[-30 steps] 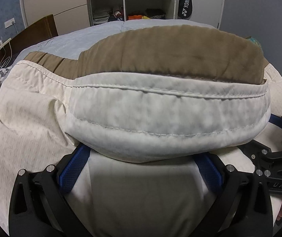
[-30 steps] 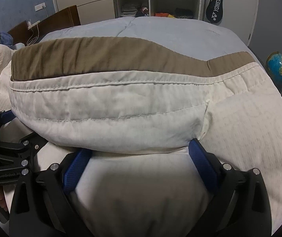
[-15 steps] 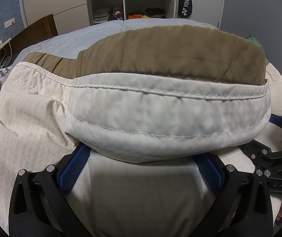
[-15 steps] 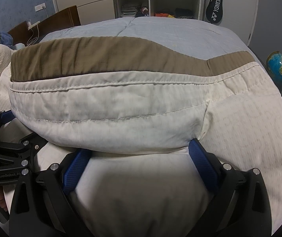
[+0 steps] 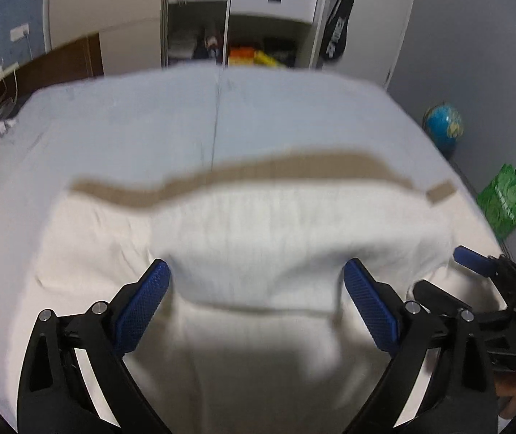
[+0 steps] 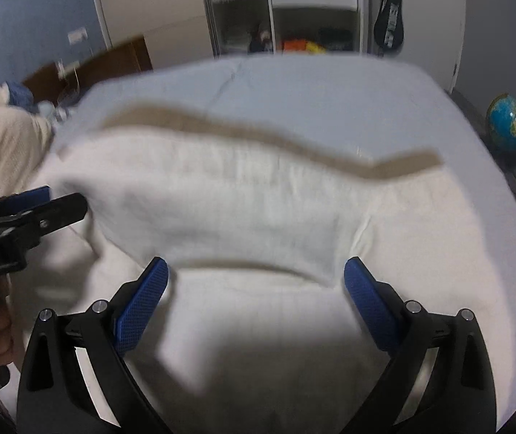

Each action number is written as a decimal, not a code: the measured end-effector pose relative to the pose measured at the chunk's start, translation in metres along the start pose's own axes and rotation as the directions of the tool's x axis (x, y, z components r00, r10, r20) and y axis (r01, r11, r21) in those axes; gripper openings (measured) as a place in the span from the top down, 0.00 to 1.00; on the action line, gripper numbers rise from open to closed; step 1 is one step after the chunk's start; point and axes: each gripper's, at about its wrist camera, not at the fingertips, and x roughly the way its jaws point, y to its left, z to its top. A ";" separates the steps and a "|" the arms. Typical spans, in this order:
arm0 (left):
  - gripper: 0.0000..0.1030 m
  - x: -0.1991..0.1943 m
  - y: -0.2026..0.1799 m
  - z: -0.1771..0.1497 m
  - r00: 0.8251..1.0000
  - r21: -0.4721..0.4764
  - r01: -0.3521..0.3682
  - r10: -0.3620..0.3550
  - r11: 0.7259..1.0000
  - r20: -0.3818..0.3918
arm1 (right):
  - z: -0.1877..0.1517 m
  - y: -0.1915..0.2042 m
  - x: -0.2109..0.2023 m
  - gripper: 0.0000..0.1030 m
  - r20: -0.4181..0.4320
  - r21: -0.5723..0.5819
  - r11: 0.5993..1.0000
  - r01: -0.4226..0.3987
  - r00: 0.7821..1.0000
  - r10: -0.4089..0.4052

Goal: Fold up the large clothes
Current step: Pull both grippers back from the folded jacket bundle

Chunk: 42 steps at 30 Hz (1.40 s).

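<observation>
Both frames motion-blurred. Cream garment (image 5: pixel 258 238) with a brown band (image 5: pixel 279 170) lies folded on the bed (image 5: pixel 142 115), its near edge just ahead of both tools. Left gripper (image 5: pixel 256 303) – fingers (image 5: pixel 142 303) spread wide, gripping nothing. Right gripper (image 6: pixel 256 303) – fingers (image 6: pixel 370 303) equally wide, nothing between them. Racket bag (image 6: pixel 390 25) hangs on the wardrobe, lettering too blurred to read. Globe (image 6: pixel 507 123) and a green bag (image 5: pixel 505 200) on the floor, print illegible.
</observation>
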 end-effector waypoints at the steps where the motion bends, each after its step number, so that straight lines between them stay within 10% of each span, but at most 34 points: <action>1: 0.09 -0.003 0.000 0.007 1.000 0.003 0.011 -0.012 1.000 0.019 | 0.005 0.001 -0.006 0.09 0.031 -0.003 1.000 -0.004 1.000 0.004; 4: 0.09 0.008 0.001 0.022 1.000 0.031 -0.009 0.009 0.999 -0.003 | 0.027 0.007 -0.011 0.09 0.073 -0.002 1.000 -0.015 0.997 0.016; 10: 0.05 0.060 0.013 0.027 0.989 0.028 -0.035 0.039 0.999 -0.139 | 0.042 0.008 0.052 0.09 -0.106 0.013 0.999 0.041 0.994 -0.039; 22: 0.05 0.077 0.017 0.012 0.988 -0.016 -0.018 0.015 1.000 -0.153 | 0.033 0.005 0.075 0.07 -0.158 0.025 0.999 0.033 0.987 -0.029; 42: 0.06 -0.086 0.017 -0.058 0.997 0.007 0.005 -0.004 1.000 -0.083 | -0.031 -0.004 -0.101 0.07 0.003 0.005 1.000 -0.024 1.000 0.024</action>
